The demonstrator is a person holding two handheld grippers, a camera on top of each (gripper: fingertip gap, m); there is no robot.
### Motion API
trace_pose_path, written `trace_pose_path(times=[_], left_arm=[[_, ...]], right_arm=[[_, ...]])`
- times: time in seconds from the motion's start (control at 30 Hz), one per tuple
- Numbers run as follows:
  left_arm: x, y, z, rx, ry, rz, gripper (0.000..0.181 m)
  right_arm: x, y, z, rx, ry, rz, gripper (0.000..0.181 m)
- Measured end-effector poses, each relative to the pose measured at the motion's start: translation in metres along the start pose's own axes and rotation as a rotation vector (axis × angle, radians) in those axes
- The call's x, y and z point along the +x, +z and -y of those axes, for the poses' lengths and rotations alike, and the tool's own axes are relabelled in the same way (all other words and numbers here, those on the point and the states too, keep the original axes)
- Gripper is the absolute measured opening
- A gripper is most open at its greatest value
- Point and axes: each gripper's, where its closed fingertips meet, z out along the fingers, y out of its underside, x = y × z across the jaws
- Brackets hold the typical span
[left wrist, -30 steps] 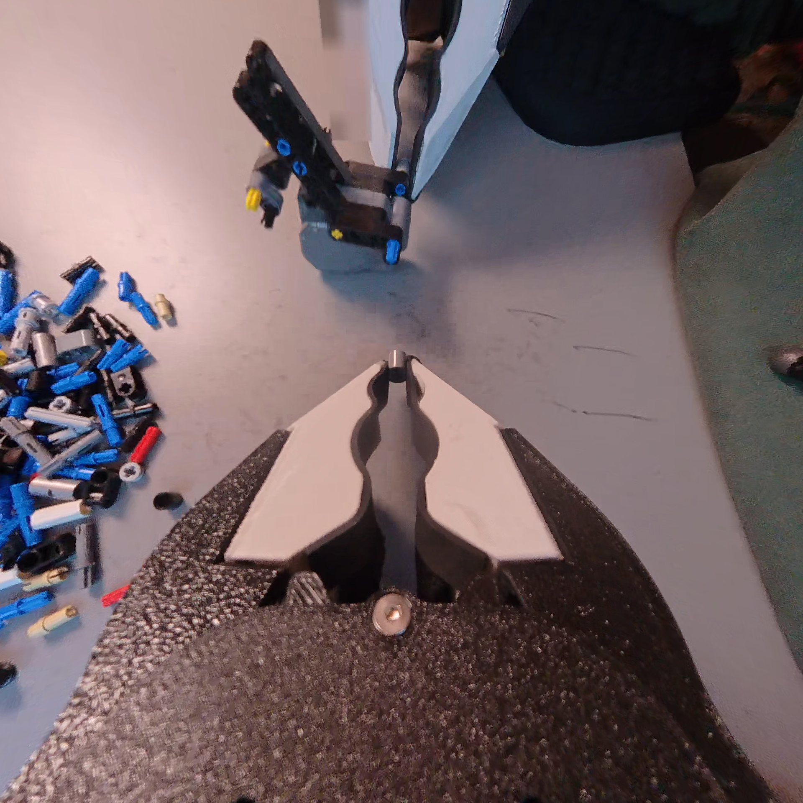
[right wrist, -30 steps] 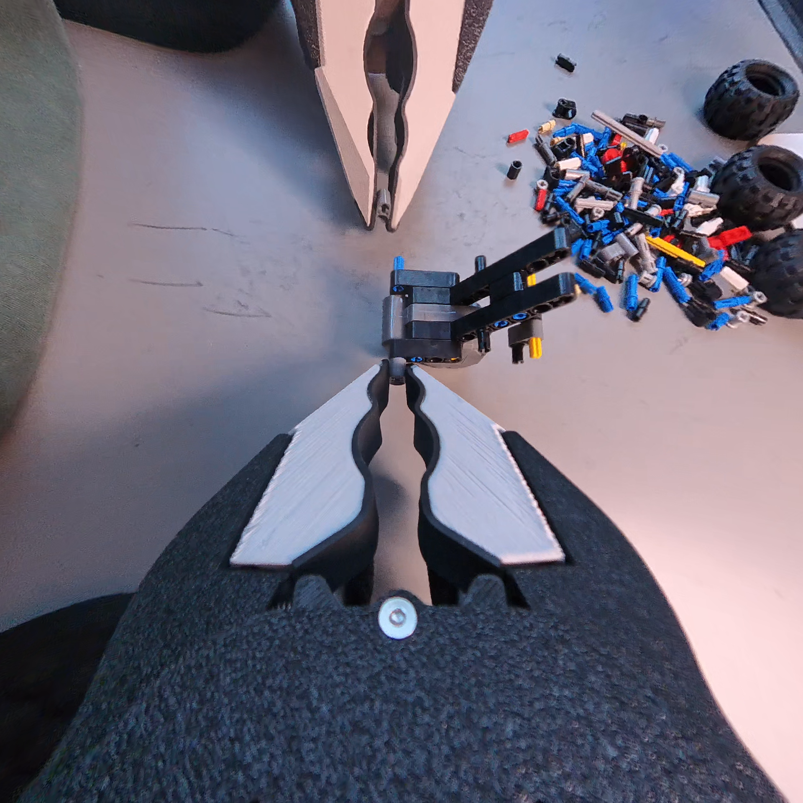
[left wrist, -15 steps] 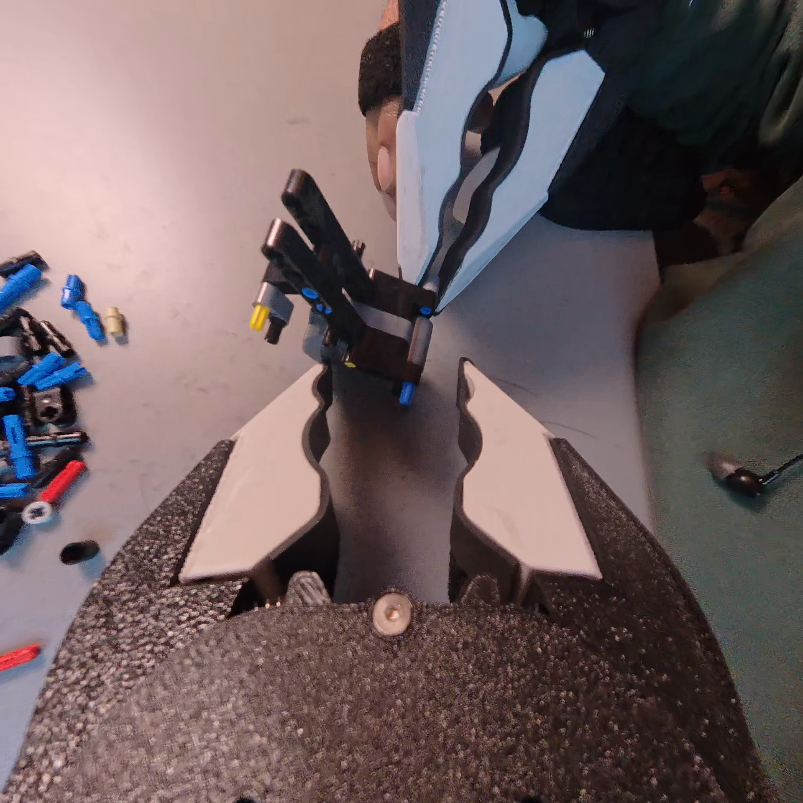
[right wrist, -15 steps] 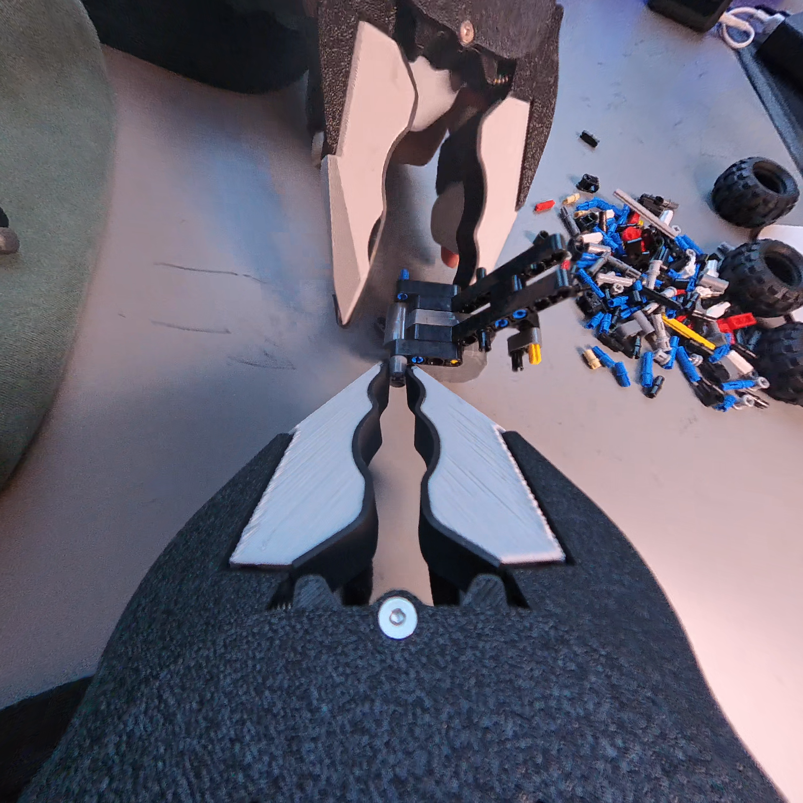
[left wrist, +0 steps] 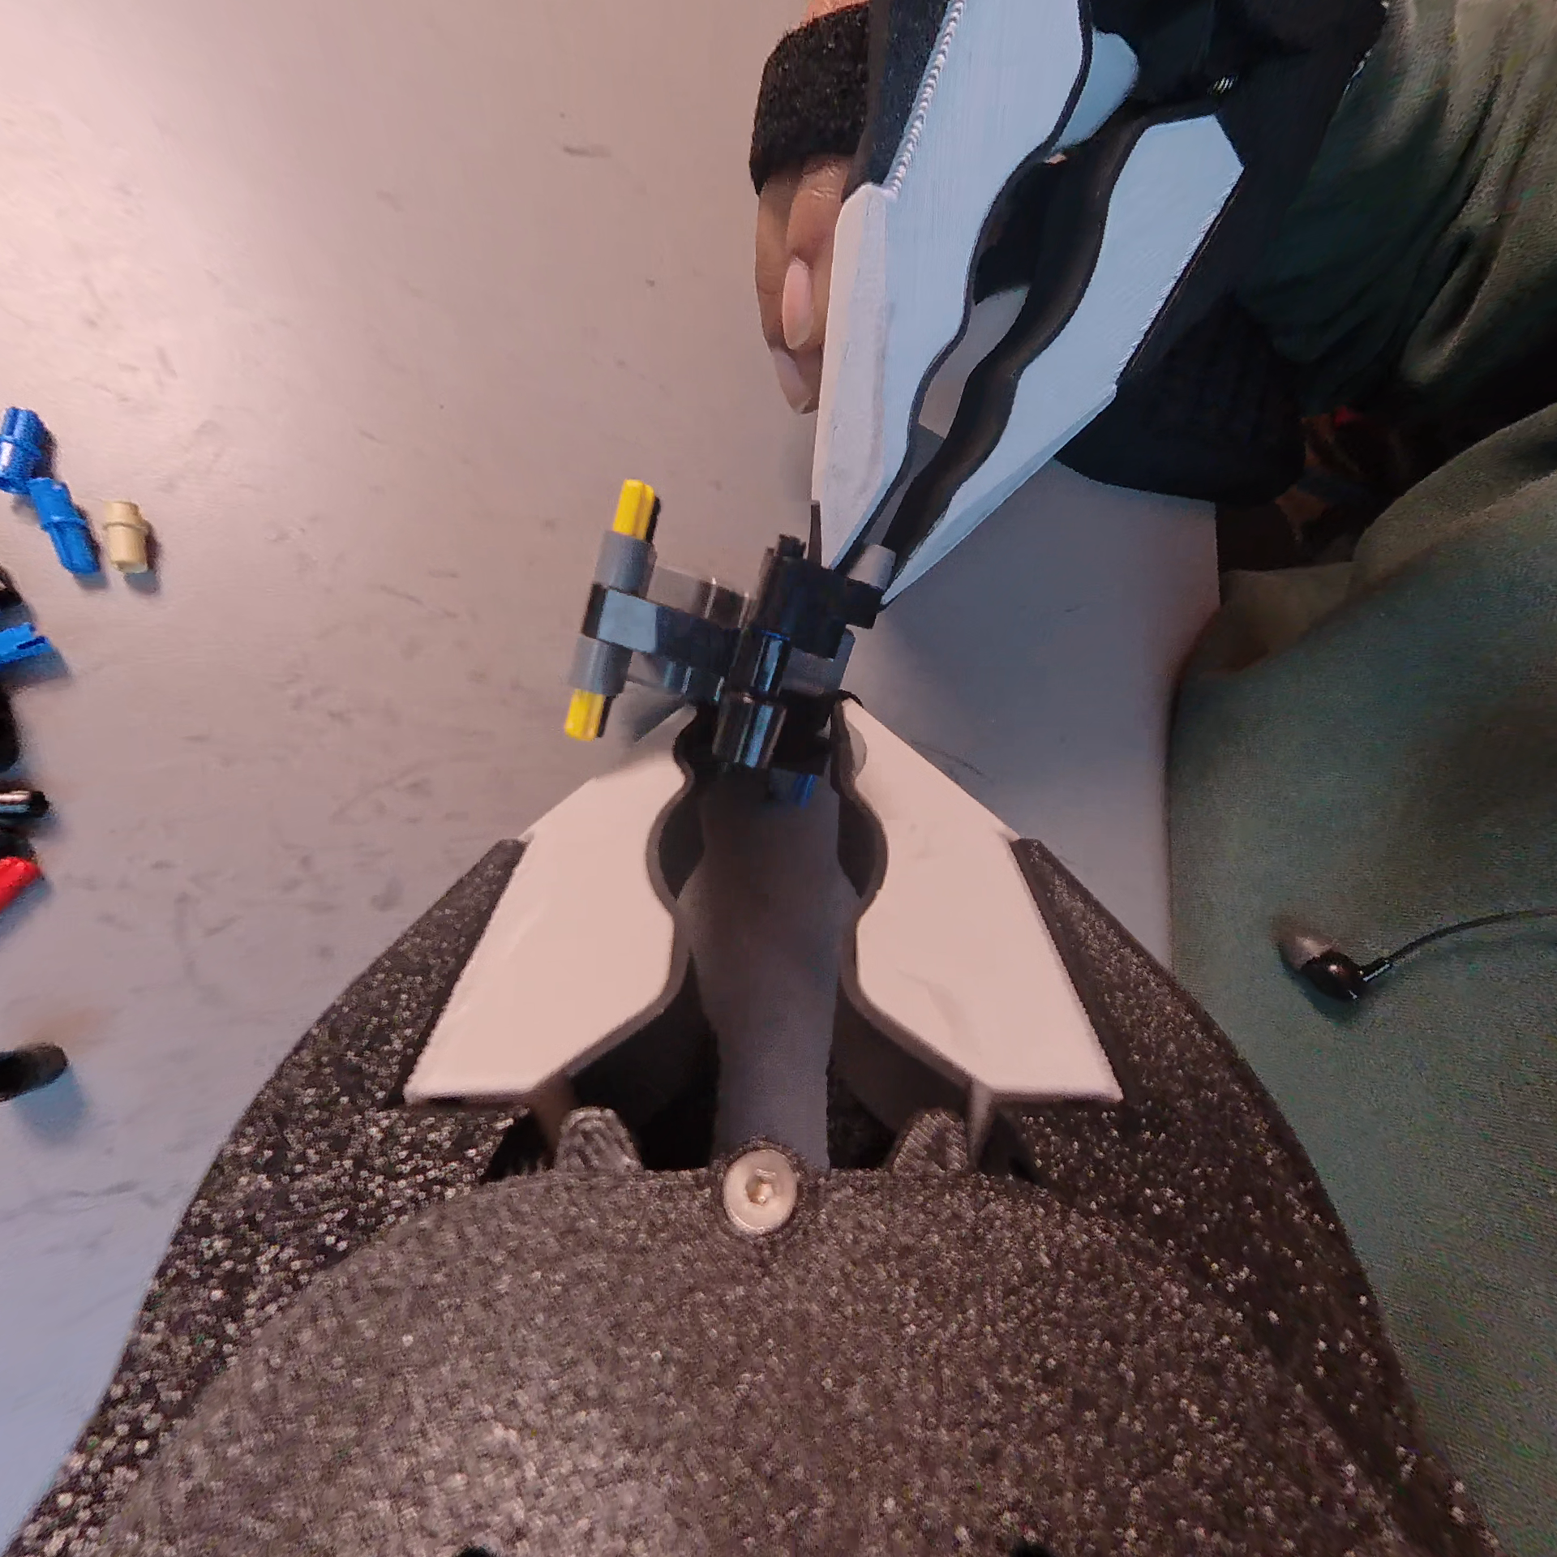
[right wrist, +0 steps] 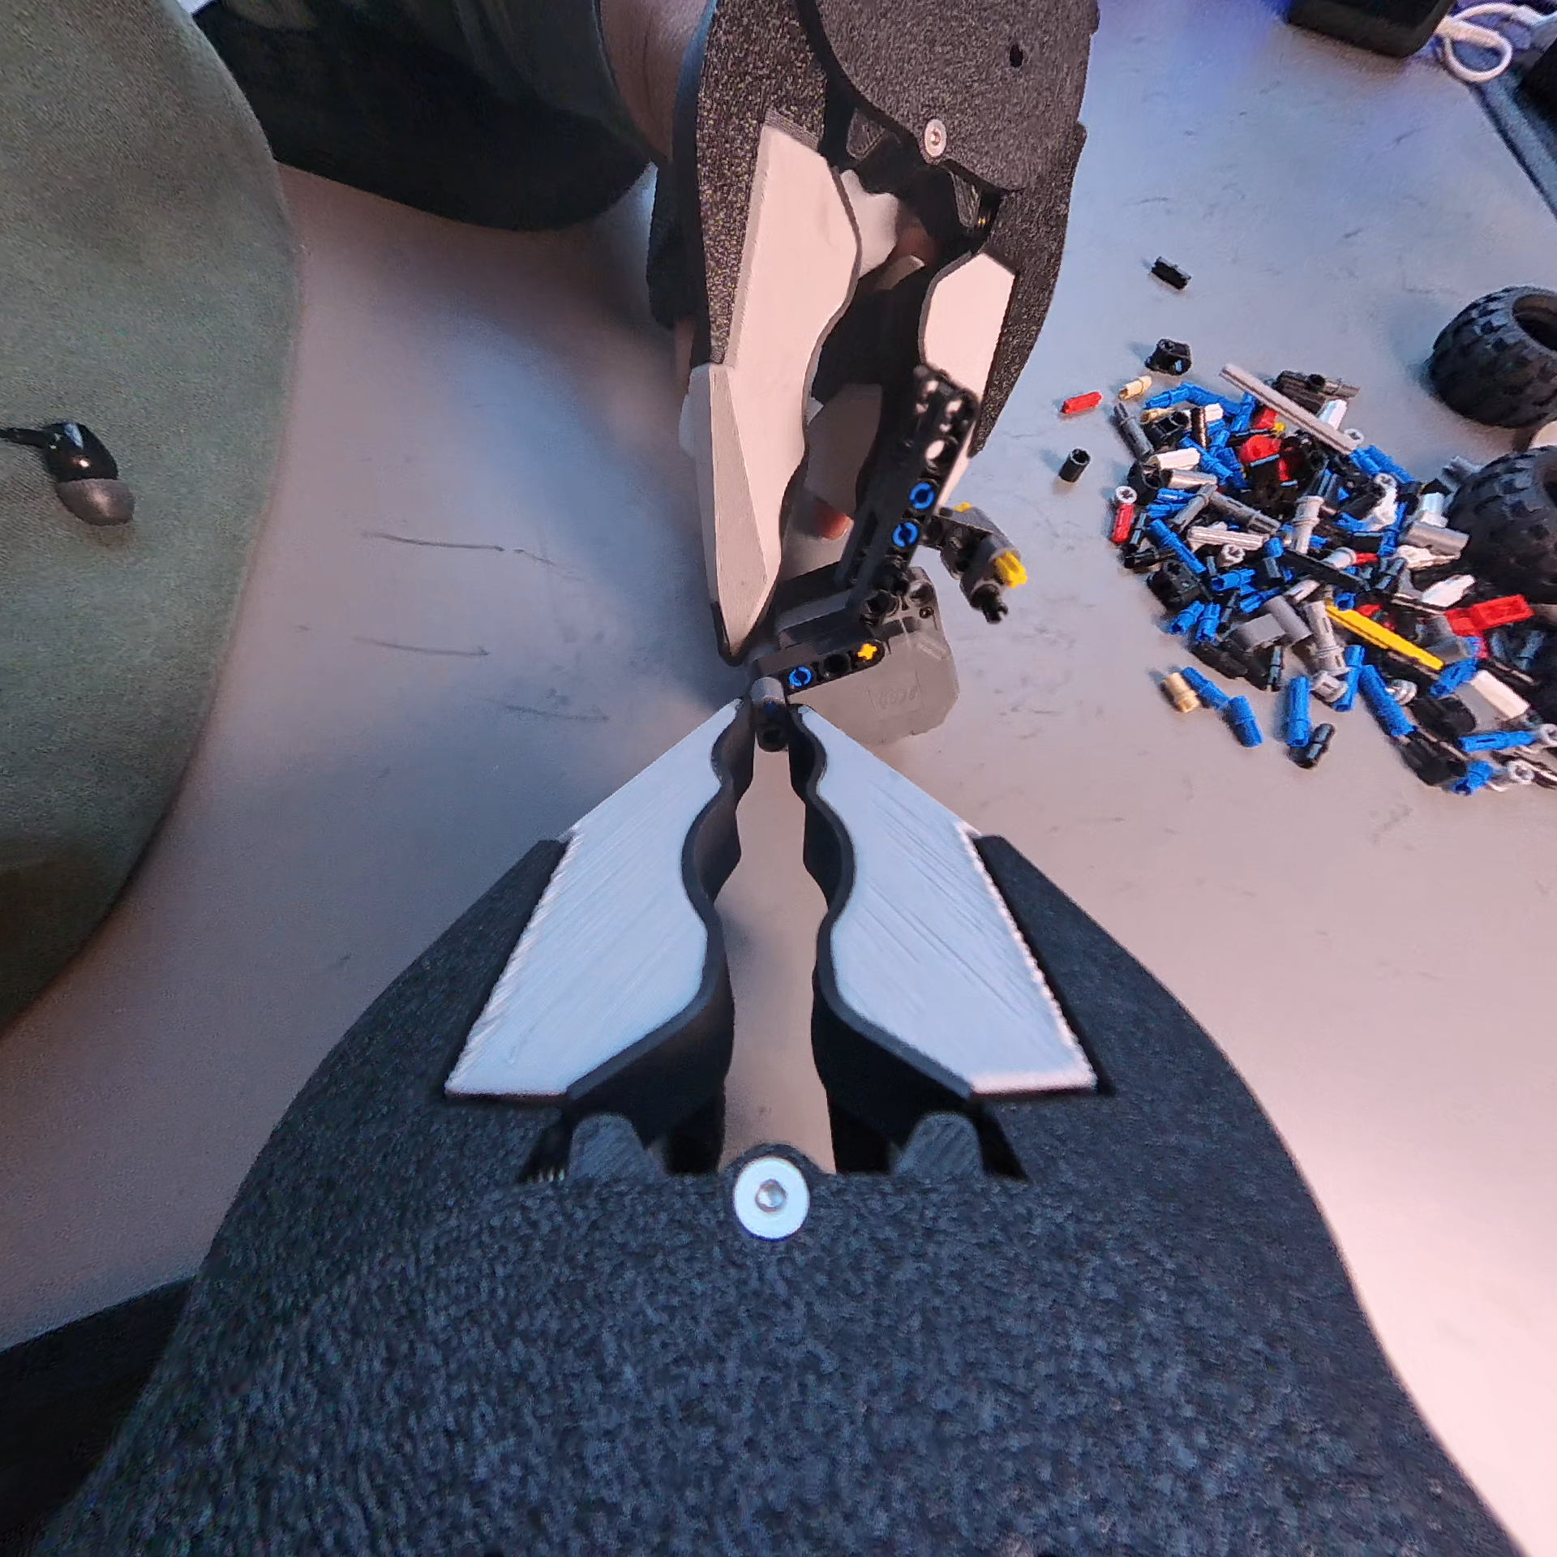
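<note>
While two grippers clamp one assembly (right wrist: pixel 868 623).

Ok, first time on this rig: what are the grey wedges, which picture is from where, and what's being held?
No robot arm here: a person holds a two-finger tool in each hand, each with a camera looking along its fingers. The grey wedges low in each picture are that view's own fingers. One picture looks from the left gripper, the other from the right gripper. The right gripper pinches a grey peg on a small toy-brick model. The left gripper's fingers flank its black end; whether they press it I cannot tell. Loose parts and black tyres lie on the table.
</note>
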Motion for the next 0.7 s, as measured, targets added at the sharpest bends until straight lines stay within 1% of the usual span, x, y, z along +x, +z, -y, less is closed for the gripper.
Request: trace_pose_path(times=[0.07, 0.13, 0.2, 0.23, 0.3, 0.33, 0.43, 0.5, 0.6, 0.7], left_arm=[[-0.001, -0.001, 0.0, 0.0, -0.011, -0.006, 0.015], [-0.007, -0.006, -0.003, -0.008, -0.012, 0.015, 0.014], [-0.012, -0.012, -0.005, 0.005, -0.031, 0.018, 0.014], [-0.011, -0.013, -0.006, 0.004, -0.039, -0.002, 0.014], [-0.007, -0.013, -0.004, 0.009, -0.04, -0.028, 0.015], [-0.005, -0.014, -0.001, 0.017, -0.049, -0.046, 0.015], [-0.003, -0.017, 0.001, 0.022, -0.092, -0.08, 0.016], [-0.001, -0.017, -0.001, 0.004, -0.13, -0.112, 0.016], [0.004, -0.017, 0.005, 0.003, -0.203, -0.203, 0.017], [-0.001, -0.015, 0.012, -0.023, -0.229, -0.246, 0.017]], right_arm=[[0.002, -0.004, -0.006, -0.006, 0.015, 0.012, 0.006], [0.007, -0.015, -0.014, -0.008, 0.033, 0.003, 0.006], [0.009, -0.026, -0.006, 0.065, 0.065, 0.007, 0.006], [0.01, -0.027, -0.005, 0.069, 0.061, 0.0, 0.006], [0.011, -0.023, -0.009, 0.027, 0.028, -0.021, 0.006], [0.009, -0.02, -0.014, -0.002, 0.028, -0.012, 0.006], [0.012, -0.013, -0.031, -0.099, -0.002, -0.05, 0.007], [0.009, -0.01, -0.028, -0.086, -0.012, -0.04, 0.007], [0.01, -0.01, -0.021, -0.052, 0.001, -0.035, 0.006], [0.011, -0.011, -0.018, -0.034, 0.004, -0.039, 0.006]])
